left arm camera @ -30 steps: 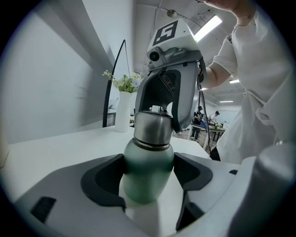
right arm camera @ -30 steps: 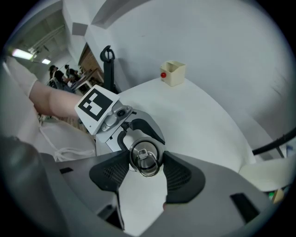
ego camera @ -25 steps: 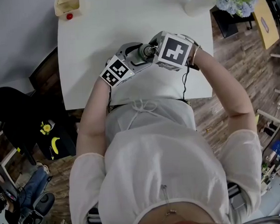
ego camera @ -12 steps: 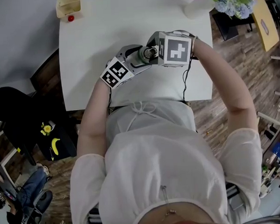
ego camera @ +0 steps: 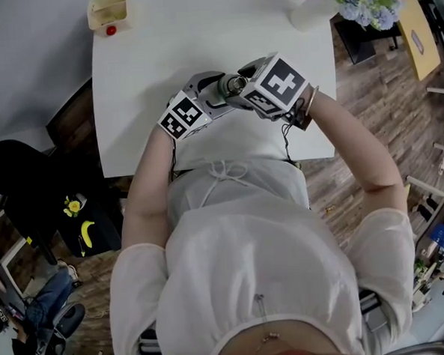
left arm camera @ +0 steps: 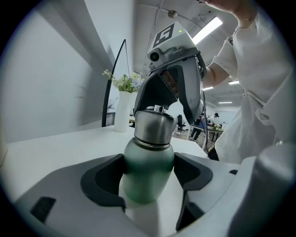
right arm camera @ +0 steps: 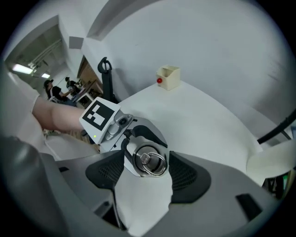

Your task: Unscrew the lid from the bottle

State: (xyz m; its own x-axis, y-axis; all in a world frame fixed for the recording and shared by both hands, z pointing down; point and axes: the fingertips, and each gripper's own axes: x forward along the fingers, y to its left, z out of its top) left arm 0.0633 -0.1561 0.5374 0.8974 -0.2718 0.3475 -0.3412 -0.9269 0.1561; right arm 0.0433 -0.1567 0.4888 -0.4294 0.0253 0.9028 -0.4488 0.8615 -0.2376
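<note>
The green metal bottle [left arm camera: 147, 178] with a brushed-steel screw lid [right arm camera: 149, 160] stands near the front edge of the white bench [ego camera: 162, 49], directly before the person. Its long axis is upright: lid end up, with the small wire ring on the lid's top facing the right gripper's camera. The base is hidden below the jaws.

The left gripper [left arm camera: 149, 175] comes in level from the side, and its dark pads are clamped on the green body just under the shoulder. The right gripper [right arm camera: 146, 170] comes down from above along the bottle's axis. Its jaws are opening, and the lid sits between them with the pads just clear of its sides. The lid looks fully seated, the seam at the neck tight.

This reads as a release to take a fresh bite. To do it well, the left clamp should hold the body firm. The right gripper should stay centred over the ring, swing back, close squarely on the lid's flanks and turn about the upright axis without tipping it.

Further off stand a white vase of flowers [left arm camera: 124, 111] and a small cream box with a red button [right arm camera: 168, 77].
</note>
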